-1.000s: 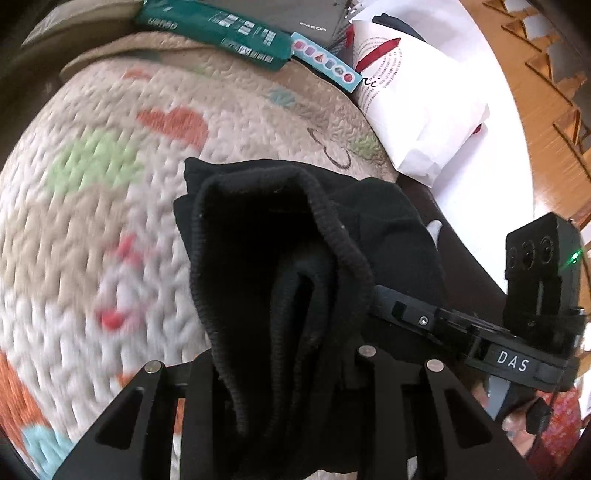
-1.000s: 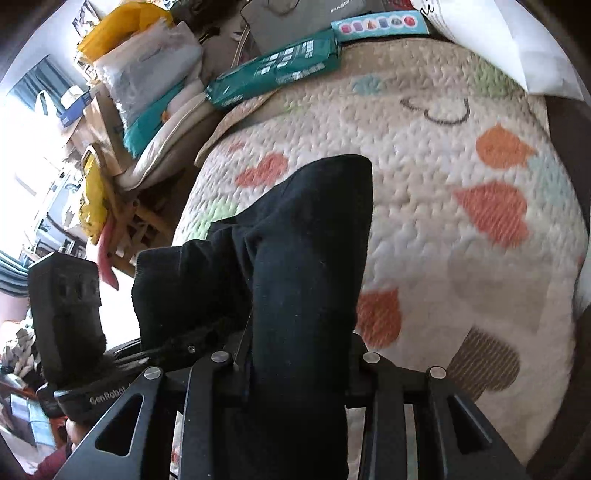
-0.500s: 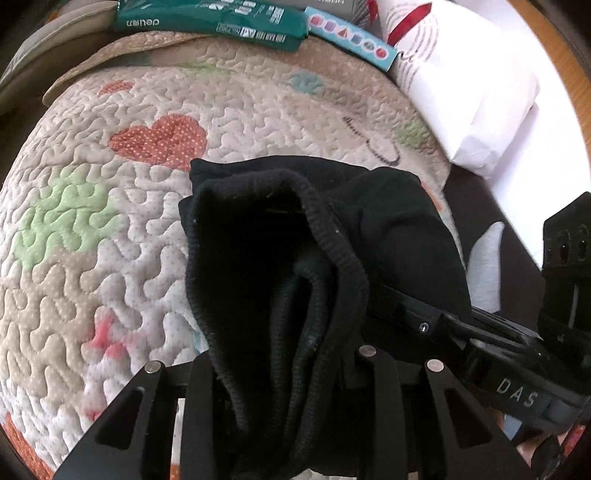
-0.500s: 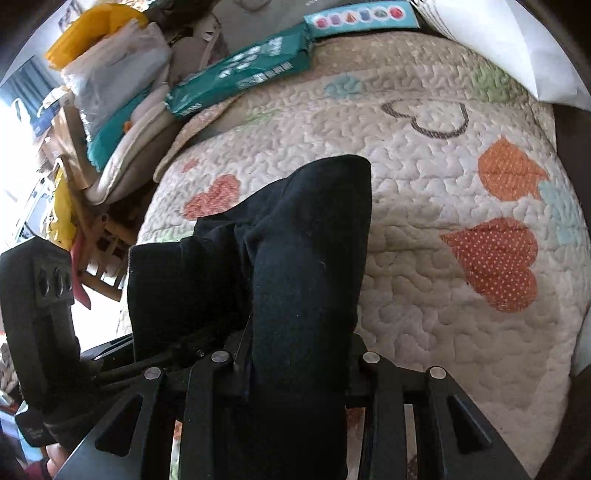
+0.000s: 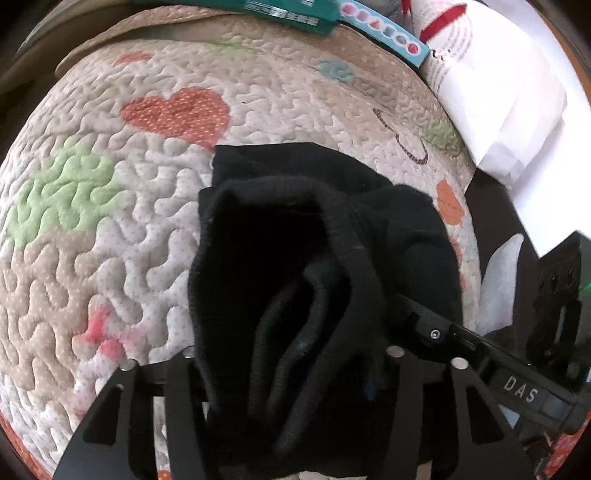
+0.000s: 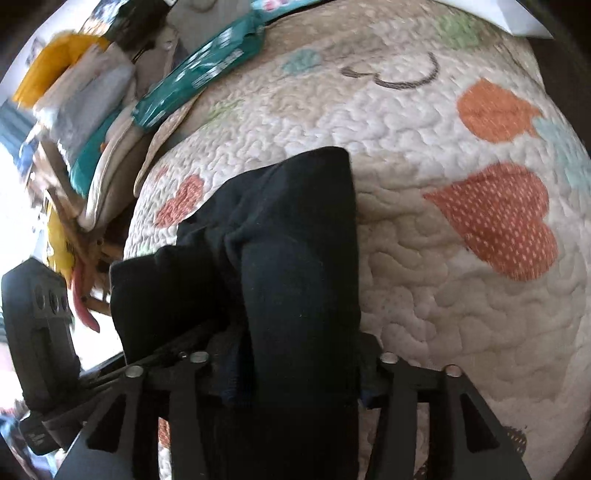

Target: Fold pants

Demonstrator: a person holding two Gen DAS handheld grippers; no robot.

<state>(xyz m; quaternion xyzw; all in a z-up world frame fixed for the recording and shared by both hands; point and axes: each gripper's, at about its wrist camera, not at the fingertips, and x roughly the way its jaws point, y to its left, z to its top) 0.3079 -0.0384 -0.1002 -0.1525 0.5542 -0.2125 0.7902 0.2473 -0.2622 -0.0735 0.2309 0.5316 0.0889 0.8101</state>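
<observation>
The black pants (image 5: 295, 229) lie folded in a thick bundle on the quilted heart-print cover (image 5: 110, 229). My left gripper (image 5: 291, 354) straddles the near end with the ribbed waistband; its jaws are opening and the cloth still lies between them. The other tool, marked DAS (image 5: 517, 391), shows at the right of this view. In the right wrist view the pants (image 6: 295, 240) run away from my right gripper (image 6: 291, 356), whose jaws are also opening around the cloth, with a small gap at the right finger (image 6: 391, 373). The fingertips are hidden by fabric.
A green packet (image 6: 199, 77) and a blue strip box (image 5: 384, 33) lie at the cover's far edge. A white paper bag (image 5: 491, 99) sits far right. Stacked bags and cushions (image 6: 81, 110) crowd the left side beyond the cover.
Both grippers sank toward the cover with the pants, and the bundle now rests on it. The fingers of both stand wider apart than half a second ago.
</observation>
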